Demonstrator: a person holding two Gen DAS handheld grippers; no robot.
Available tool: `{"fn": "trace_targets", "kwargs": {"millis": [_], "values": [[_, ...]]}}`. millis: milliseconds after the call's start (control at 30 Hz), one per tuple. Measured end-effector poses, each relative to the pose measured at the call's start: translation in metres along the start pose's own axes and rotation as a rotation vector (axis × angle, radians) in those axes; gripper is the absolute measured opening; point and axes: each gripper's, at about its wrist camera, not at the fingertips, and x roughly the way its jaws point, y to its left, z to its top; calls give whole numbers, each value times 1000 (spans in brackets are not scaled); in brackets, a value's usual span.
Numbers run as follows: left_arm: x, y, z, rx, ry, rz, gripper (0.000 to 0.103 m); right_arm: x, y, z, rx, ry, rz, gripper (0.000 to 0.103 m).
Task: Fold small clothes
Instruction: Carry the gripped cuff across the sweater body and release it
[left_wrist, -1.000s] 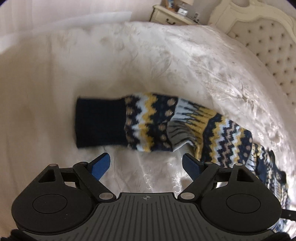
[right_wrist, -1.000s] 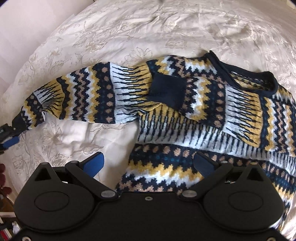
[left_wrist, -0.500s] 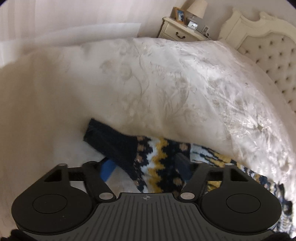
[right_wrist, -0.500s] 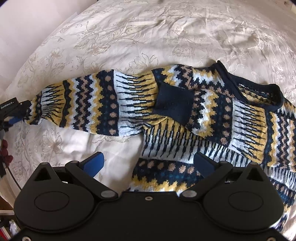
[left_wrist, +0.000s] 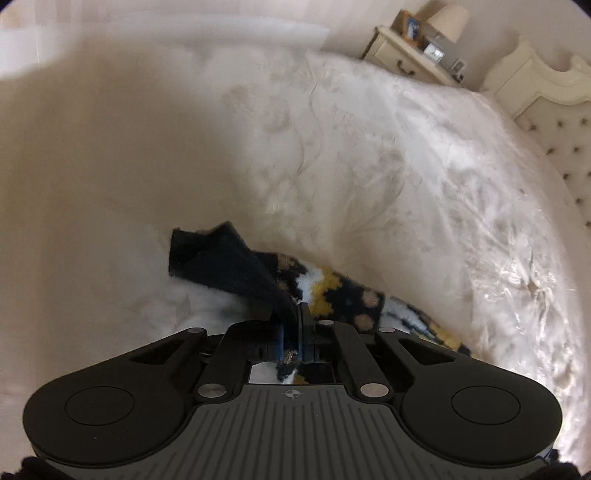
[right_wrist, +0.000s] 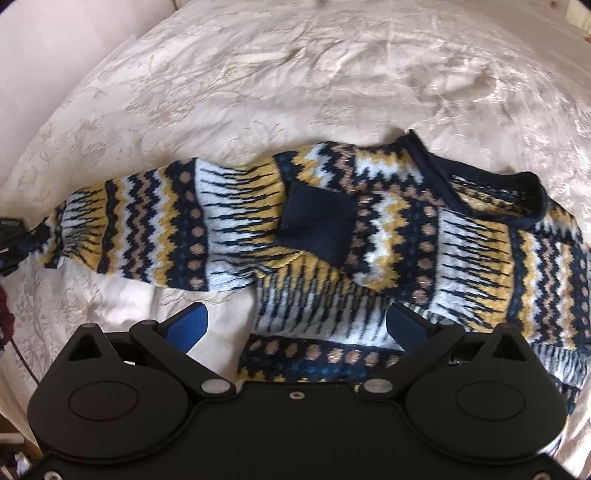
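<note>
left gripper (left_wrist: 295, 325) clamped on the navy cuff (left_wrist: 221, 262) of the sweater's (right_wrist: 369, 236) outstretched sleeve (right_wrist: 155, 229), fingers pinched together with knit sandwiched between, cuff crumpled and lifted off the bedspread (left_wrist: 369, 147). right gripper (right_wrist: 295, 325) hovers above the sweater's lower body, blue fingers (right_wrist: 188, 325) spread wide, nothing between them. sweater is navy/yellow/white/tan zigzag knit, lying flat on the cream floral bedspread, neckline (right_wrist: 491, 184) toward upper right in right wrist view. other sleeve is folded across the chest, its navy cuff (right_wrist: 317, 225) resting on the body. outstretched sleeve runs left to where the left gripper (right_wrist: 11, 240) shows at frame edge. background in left wrist view: nightstand (left_wrist: 410, 55) with lamp, tufted headboard (left_wrist: 554, 110)
</note>
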Motion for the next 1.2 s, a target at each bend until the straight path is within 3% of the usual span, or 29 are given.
{"fn": "trace_targets", "kwargs": {"millis": [200, 400, 533, 733, 933, 1200], "values": [[-58, -51, 0, 173, -126, -94, 6, -10, -23, -9, 52, -21, -17, 102], [-122, -127, -11, 338, -228, -252, 6, -21, -51, -28, 116, -38, -8, 102], [-157, -183, -35, 448, -262, -355, 6, -29, -75, -43, 151, -52, 11, 102], [-182, -266, -93, 551, -233, -489, 6, -44, -122, -67, 213, -72, 46, 102], [-174, -342, -168, 650, -146, -590, 6, -60, -184, -89, 266, -85, 42, 102], [-138, -405, -285, 759, 8, -583, 6, -76, -267, -120, 337, -94, 16, 102]]}}
